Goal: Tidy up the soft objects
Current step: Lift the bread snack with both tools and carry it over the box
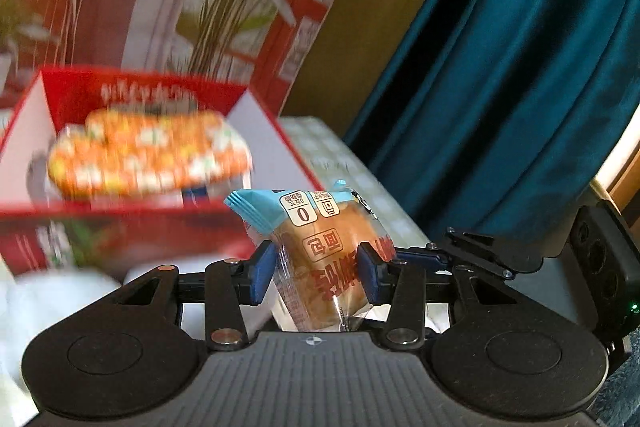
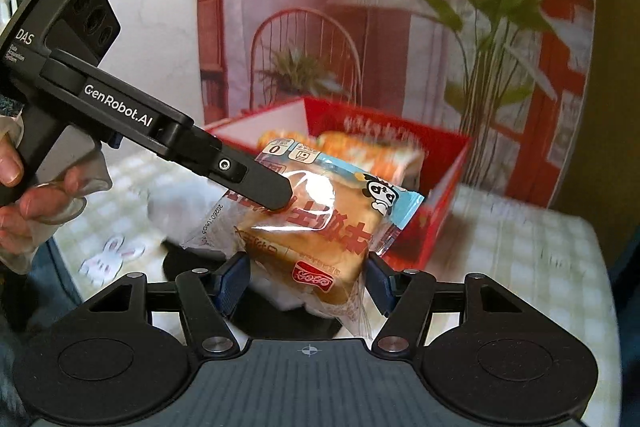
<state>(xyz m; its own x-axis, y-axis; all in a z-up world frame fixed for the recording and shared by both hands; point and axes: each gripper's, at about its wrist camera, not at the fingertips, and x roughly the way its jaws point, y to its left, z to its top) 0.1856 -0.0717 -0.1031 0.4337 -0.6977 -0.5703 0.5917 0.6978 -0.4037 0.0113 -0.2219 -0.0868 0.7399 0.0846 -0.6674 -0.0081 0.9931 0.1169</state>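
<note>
Left wrist view: your left tool (image 1: 318, 273) clenches the clear-wrapped soft bread packet (image 1: 320, 259) mid-body.
Right tool (image 2: 306, 277): pinches the same packet's lower end.
Handling: light, squashy, slippery film; grip the loaf, gently.

The left wrist camera sits just behind the left gripper (image 1: 318, 273) and looks forward and a bit down along its fingers. The right wrist camera does the same behind the right gripper (image 2: 306, 281). Both are very close to the bread pack (image 1: 320, 251) (image 2: 316, 227). Both also see the red box (image 1: 160, 219) (image 2: 424, 227) farther off, and the painted wall behind it.
</note>
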